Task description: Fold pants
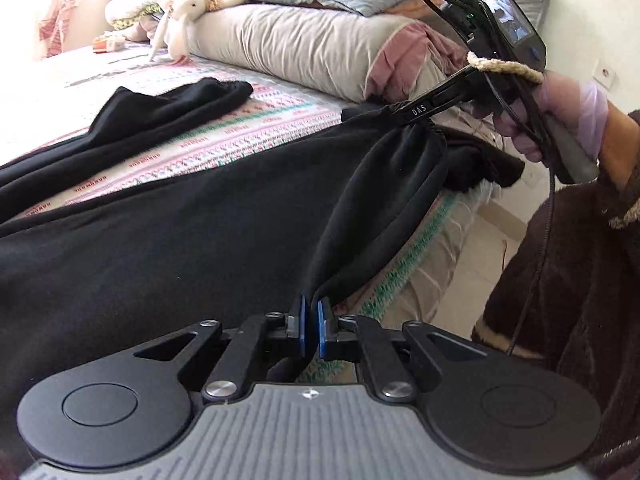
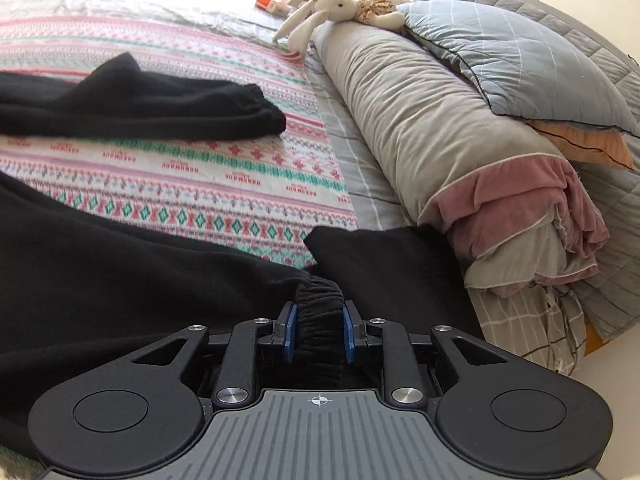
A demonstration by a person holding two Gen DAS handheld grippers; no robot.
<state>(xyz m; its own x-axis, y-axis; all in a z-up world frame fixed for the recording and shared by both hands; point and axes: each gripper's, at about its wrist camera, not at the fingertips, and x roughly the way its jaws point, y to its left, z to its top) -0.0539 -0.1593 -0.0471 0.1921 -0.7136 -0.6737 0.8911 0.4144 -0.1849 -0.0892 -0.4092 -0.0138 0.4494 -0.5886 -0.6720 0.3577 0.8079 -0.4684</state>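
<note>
The left gripper (image 1: 311, 322) pinches a thin edge of the black pants (image 1: 180, 220) by the bed's near edge; the right gripper (image 2: 319, 330) clamps their gathered waistband (image 2: 320, 292). Open patterned blanket (image 2: 224, 176) lies beyond. Only the left view shows the gloved hand (image 1: 560, 120).

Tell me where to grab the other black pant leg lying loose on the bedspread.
Take the far pant leg at its gathered cuff, coming in from the pillow side: the cuff end points that way, lies free on the bedspread and is bunched thick enough to pinch.
</note>
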